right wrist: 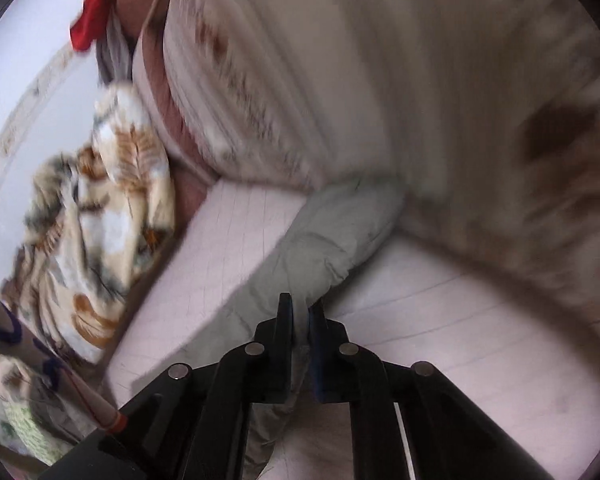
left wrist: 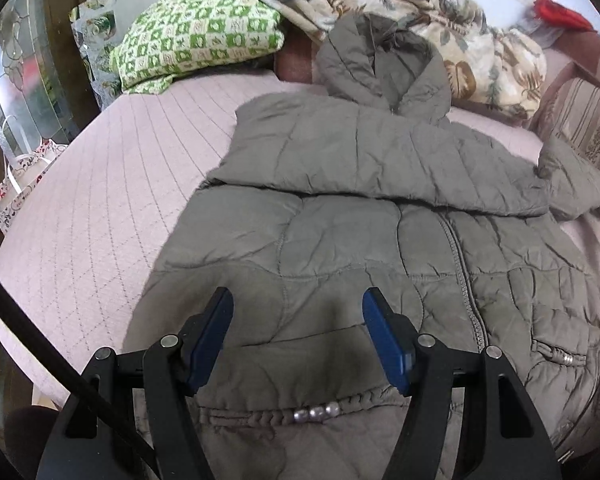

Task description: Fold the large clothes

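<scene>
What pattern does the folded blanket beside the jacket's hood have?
The folded blanket has green and white checks, clearest in the left wrist view.

Left gripper (left wrist: 298, 308) fingers spread apart, right gripper (right wrist: 301, 314) fingers pinched together

No readable text, no labels, no brand marks, no numbers in either view

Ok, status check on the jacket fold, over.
Left gripper open above jacket. Right gripper shut on sleeve. Other sleeve already folded across chest. Blankets behind, clear of jacket.
</scene>
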A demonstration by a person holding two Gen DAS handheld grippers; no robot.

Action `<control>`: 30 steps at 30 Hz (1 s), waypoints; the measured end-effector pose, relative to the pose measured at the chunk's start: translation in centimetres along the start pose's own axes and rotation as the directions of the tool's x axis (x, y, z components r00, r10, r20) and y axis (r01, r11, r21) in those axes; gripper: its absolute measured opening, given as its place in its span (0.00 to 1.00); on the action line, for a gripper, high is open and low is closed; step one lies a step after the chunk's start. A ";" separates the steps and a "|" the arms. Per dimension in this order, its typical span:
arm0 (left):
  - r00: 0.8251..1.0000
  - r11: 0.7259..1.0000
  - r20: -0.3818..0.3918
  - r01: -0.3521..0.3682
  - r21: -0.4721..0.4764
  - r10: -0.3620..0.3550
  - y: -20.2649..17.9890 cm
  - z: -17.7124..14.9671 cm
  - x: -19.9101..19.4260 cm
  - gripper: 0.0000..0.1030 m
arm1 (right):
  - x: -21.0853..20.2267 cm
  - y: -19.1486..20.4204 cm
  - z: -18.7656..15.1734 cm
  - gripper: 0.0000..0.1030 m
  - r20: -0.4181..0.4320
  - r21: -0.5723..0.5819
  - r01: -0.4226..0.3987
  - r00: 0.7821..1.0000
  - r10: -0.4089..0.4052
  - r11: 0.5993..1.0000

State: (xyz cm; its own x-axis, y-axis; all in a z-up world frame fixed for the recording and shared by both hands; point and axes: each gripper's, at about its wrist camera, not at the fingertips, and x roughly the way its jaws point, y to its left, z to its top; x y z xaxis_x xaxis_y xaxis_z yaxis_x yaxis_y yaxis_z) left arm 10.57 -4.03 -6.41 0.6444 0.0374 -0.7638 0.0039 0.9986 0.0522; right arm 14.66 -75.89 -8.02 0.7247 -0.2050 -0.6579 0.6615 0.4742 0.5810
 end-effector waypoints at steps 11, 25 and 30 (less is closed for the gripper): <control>0.995 0.998 0.082 -0.048 -0.049 0.051 5.7 1.3 -0.7 0.64 | -12.0 11.4 -4.8 0.07 0.036 -0.253 -0.082 0.995 0.094 0.964; 0.993 0.963 0.077 -0.064 -0.261 0.087 13.4 0.9 0.8 0.64 | -12.6 32.3 -29.9 0.07 -0.355 -0.645 -0.460 0.888 0.293 0.610; 0.995 0.958 0.062 -0.054 -0.282 0.074 13.8 0.7 1.1 0.64 | -7.8 34.2 -41.3 0.12 -0.523 -0.686 -0.520 0.839 0.151 0.510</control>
State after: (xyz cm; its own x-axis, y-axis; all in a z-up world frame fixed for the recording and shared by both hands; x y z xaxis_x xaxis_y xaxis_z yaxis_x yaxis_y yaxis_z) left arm 11.87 9.76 -6.14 0.6889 0.1090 -0.7166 -0.2465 0.9649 -0.0902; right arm 23.65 -22.71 -2.77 0.6065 0.3478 -0.7150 -0.1714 0.9353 0.3095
